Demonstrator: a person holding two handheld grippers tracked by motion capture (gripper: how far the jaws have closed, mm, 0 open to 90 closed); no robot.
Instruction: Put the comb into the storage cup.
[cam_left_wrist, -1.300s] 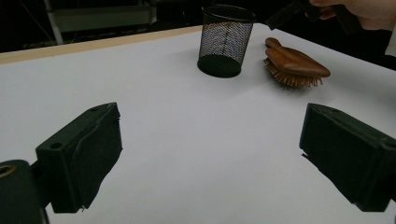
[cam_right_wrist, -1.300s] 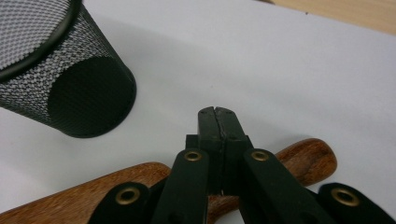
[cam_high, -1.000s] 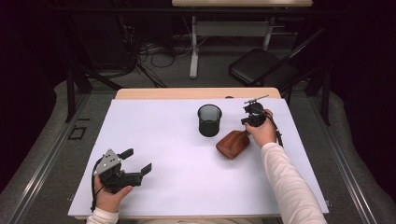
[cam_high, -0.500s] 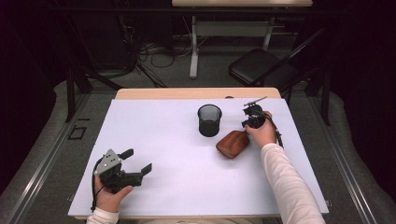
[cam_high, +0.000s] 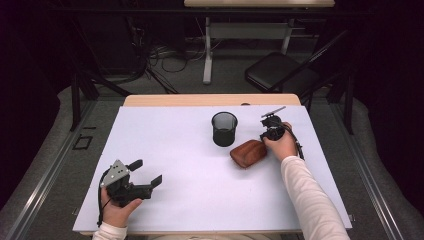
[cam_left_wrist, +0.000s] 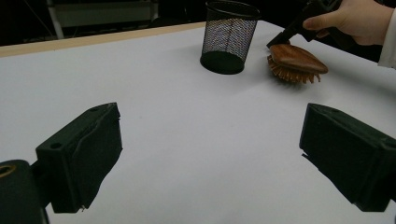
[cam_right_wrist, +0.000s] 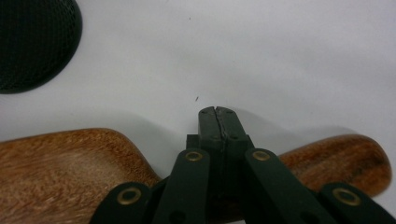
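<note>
from above, one wooden brush (cam_high: 248, 153) lies on the white table cover (cam_high: 190, 200), just in front and to the right of a single black mesh cup (cam_high: 224, 128); it's a rounded reddish-brown block, smooth and glossy on its back. the right hand (cam_high: 281, 145) sits at the brush's right end with the right gripper (cam_high: 270, 131) pointing down at it, though from here i can't tell how its jaws stand. down at the near left corner the left hand (cam_high: 119, 210) holds the left gripper (cam_high: 146, 172) low over the cover, jaws spread wide with nothing between them, well apart from the brush and cup. so that's one brush, one cup, two grippers. in the left gripper view, the two blocky black jaws stand far apart over bare white surface; beyond them the mesh cup (cam_left_wrist: 229, 36) stands upright, a fine wire lattice with a solid dark base, and just beside it the brush (cam_left_wrist: 296, 62) rests bristles down, short tan bristles fringing under its polished domed wooden top, with the other hand (cam_left_wrist: 355, 19) and its gripper touching its far end. in the right gripper view, the jaws are pressed together at their tips, closed across a narrow waist of the brush (cam_right_wrist: 65, 172), whose grained, warm brown wood swells out to either side; a curve of the mesh cup (cam_right_wrist: 35, 42) shows at upper left.
</note>
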